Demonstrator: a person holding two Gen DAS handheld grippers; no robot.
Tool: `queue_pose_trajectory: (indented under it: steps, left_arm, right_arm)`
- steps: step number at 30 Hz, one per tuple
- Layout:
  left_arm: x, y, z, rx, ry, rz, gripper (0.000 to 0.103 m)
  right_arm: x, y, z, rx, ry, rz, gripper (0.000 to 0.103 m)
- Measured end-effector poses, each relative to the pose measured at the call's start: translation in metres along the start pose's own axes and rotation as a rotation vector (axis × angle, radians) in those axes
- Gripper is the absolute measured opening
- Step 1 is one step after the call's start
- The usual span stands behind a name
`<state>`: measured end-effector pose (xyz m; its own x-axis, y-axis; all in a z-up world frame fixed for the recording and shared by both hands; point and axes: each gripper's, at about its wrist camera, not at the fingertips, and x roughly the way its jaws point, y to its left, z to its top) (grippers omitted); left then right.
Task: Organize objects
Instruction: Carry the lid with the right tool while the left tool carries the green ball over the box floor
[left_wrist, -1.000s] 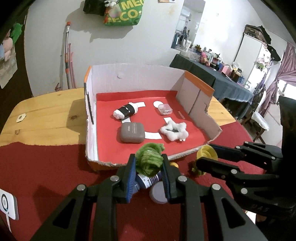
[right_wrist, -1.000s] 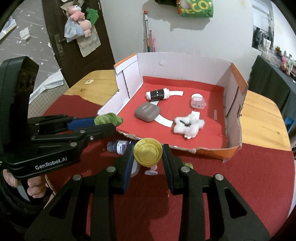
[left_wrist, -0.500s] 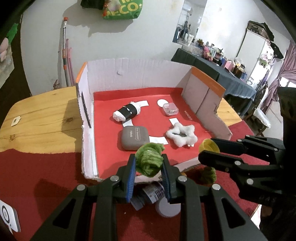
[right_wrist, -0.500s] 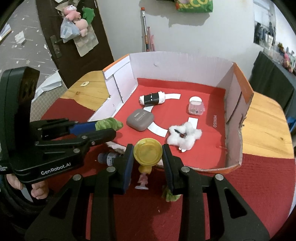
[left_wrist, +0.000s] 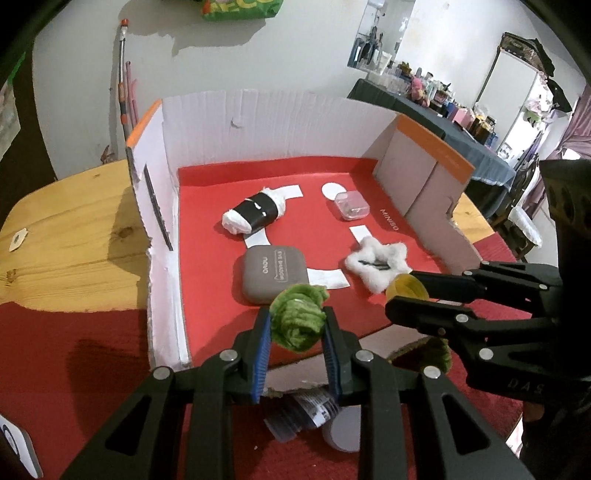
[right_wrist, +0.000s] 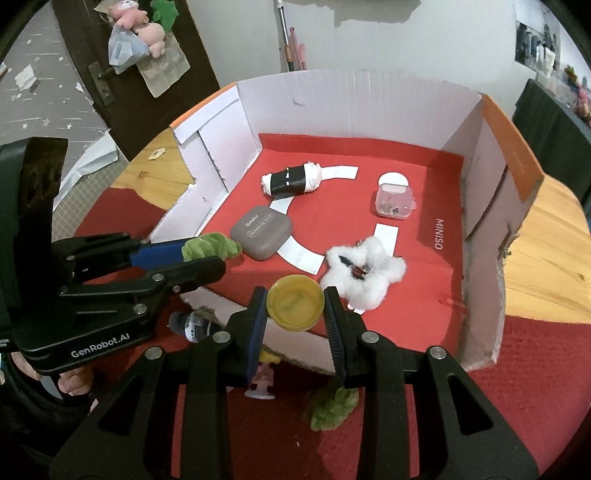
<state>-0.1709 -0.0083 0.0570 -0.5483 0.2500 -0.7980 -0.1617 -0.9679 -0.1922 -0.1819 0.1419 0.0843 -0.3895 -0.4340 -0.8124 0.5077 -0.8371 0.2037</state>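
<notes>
My left gripper (left_wrist: 295, 326) is shut on a green fuzzy scrunchie (left_wrist: 298, 320), held over the front edge of the open cardboard box (left_wrist: 258, 122) with a red floor. My right gripper (right_wrist: 294, 303) is shut on a round yellow lid (right_wrist: 294, 303), also over the box's front edge, beside the white fluffy star (right_wrist: 365, 271). The right gripper also shows in the left wrist view (left_wrist: 406, 295), and the left gripper in the right wrist view (right_wrist: 210, 254). In the box lie a grey eye-shadow case (left_wrist: 274, 268), a black-and-white roll (left_wrist: 255, 213) and a small clear case (left_wrist: 351, 206).
On the red cloth in front of the box lie a small dark bottle (right_wrist: 194, 325), a pink figurine (right_wrist: 261, 382), another green scrunchie (right_wrist: 330, 406) and a grey disc (left_wrist: 343, 428). Wooden tabletop (left_wrist: 74, 229) flanks the box. A cluttered dark table (left_wrist: 443, 122) stands far right.
Both grippers have risen and moved forward from the red cloth to over the box's front edge, each still holding its object.
</notes>
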Motion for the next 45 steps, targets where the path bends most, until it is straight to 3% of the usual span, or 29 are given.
queue_pose_trajectory:
  steps: [22,45]
  left_arm:
    - [0.023,0.006,0.006,0.008,0.059,-0.01,0.028]
    - [0.038,0.004,0.016,0.01,0.06,0.005,0.028]
  right_arm:
    - [0.044,-0.006,0.007,-0.001,0.112,0.058,0.029]
    - [0.04,-0.039,0.013,0.048,0.047,-0.074,0.029]
